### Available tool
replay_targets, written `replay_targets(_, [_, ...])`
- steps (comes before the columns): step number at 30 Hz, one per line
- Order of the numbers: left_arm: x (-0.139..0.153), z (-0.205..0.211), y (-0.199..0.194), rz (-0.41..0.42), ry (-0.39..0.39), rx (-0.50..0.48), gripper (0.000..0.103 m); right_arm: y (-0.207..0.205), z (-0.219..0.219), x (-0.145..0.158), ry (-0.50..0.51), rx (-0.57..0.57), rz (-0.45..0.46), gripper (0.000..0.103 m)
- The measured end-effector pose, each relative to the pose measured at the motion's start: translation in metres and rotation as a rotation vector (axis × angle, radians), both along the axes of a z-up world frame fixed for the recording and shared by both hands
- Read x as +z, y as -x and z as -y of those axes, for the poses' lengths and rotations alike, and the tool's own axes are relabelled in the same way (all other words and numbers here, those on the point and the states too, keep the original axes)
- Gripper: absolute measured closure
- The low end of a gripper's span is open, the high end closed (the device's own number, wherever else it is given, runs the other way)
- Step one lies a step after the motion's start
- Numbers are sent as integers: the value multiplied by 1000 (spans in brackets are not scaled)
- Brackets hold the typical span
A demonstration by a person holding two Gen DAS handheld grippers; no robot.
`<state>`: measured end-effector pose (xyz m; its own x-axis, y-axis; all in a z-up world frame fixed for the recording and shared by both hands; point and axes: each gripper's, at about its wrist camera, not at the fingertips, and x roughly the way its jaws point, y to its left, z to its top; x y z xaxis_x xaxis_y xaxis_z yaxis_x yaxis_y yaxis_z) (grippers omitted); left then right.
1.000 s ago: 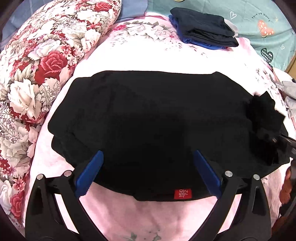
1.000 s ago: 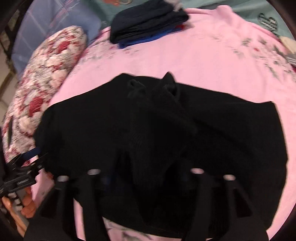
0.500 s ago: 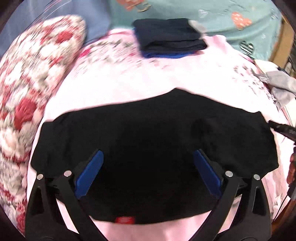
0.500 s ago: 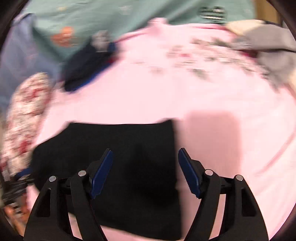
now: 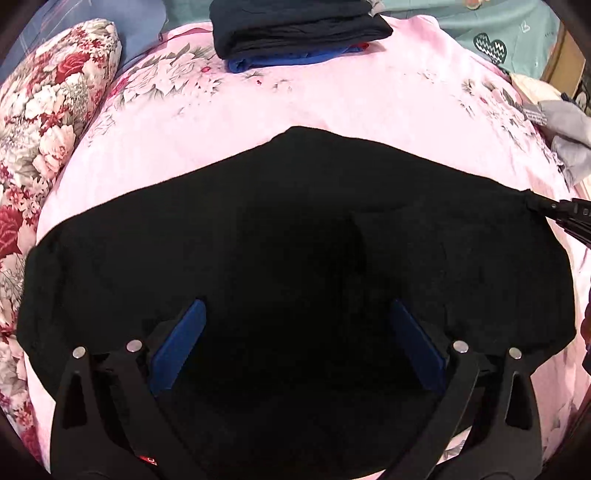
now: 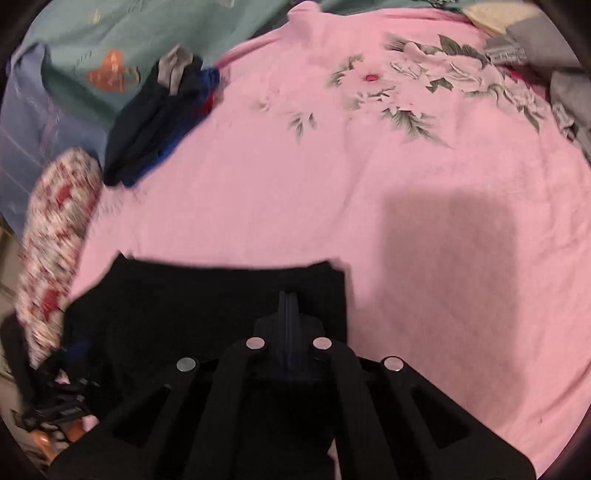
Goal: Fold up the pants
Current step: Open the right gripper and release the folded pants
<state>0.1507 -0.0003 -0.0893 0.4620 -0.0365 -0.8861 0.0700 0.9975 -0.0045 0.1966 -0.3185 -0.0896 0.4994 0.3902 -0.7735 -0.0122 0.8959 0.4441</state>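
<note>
The black pants (image 5: 295, 236) lie folded flat on the pink bed (image 5: 332, 99). The left gripper (image 5: 295, 343) hangs over them with its blue pads wide apart, pinching nothing. The right gripper (image 6: 288, 306) is clamped closed, seemingly on the pants' edge at three o'clock. Folded dark clothes (image 5: 295, 26) sit at twelve o'clock.

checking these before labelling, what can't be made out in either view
- Left wrist: near edge of the pants is hidden by the left gripper and cut off by the frame.
- Right wrist: whether the right gripper pinches cloth; black on black.
- Right wrist: pillow blurred.
- Left wrist: folded stack cut off at the top.
</note>
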Motion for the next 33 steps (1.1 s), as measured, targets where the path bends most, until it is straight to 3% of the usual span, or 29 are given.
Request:
replay_targets(5, [1,-6,2,-9,25,5,2,40,17,30,-71,13,49,86])
replay_targets(9, [-1,-6,1,-7,27,1,2,92,12,21,-34,130,-7,84])
replay_targets(12, [-2,-10,1,-18,52,10,2,115,12,4,99,138,-23,80])
replay_targets(13, [-1,-10,2,-18,55,12,2,120,17,6,83,132,-35,79])
replay_targets(15, [2,-11,5,-12,56,16,2,124,20,16,99,110,-30,78])
replay_targets(19, [3,-13,8,-13,60,25,2,118,11,39,61,82,115,71])
replay_targets(22, [3,-16,13,-12,68,23,2,105,-6,26,93,108,15,71])
replay_targets(25, [-3,-17,13,-12,75,11,2,115,-13,15,100,153,-29,71])
replay_targets(30, [3,-18,15,10,91,-13,2,138,-2,20,122,154,-18,69])
replay_targets(32, [4,-24,17,18,93,-1,2,138,0,31,73,146,8,69])
replay_targets(33, [2,-28,16,12,99,14,2,136,1,36,43,140,41,61])
